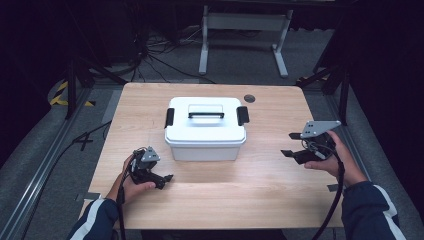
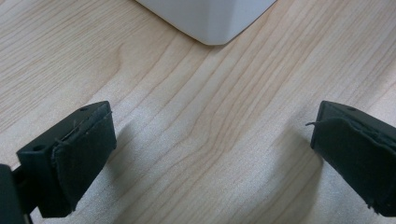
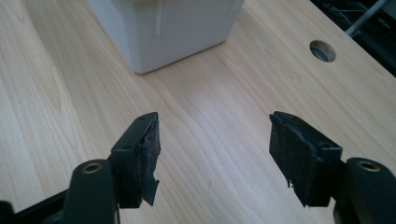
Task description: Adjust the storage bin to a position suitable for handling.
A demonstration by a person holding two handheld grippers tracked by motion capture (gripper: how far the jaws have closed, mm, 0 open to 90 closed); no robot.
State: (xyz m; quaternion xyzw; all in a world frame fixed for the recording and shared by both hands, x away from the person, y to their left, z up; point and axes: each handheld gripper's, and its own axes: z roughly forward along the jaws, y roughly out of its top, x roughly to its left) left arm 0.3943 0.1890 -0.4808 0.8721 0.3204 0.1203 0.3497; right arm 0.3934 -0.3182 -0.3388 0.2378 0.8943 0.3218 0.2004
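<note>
A white plastic box (image 1: 205,129) with a black handle and two black side latches stands lid-on at the middle of the wooden table (image 1: 260,195). My left gripper (image 1: 165,181) rests low on the table near the box's front left corner (image 2: 212,23), jaws wide open with bare wood between them (image 2: 212,154). My right gripper (image 1: 291,145) is held above the table to the right of the box, pointing toward it. Its jaws stand open and hold nothing (image 3: 215,154), and the box's corner (image 3: 161,32) lies ahead of them.
A round cable hole (image 1: 249,98) is set in the table behind the box's right end (image 3: 322,50). A white desk frame (image 1: 245,35) and loose cables lie on the floor beyond the table. Dark rails run along both sides.
</note>
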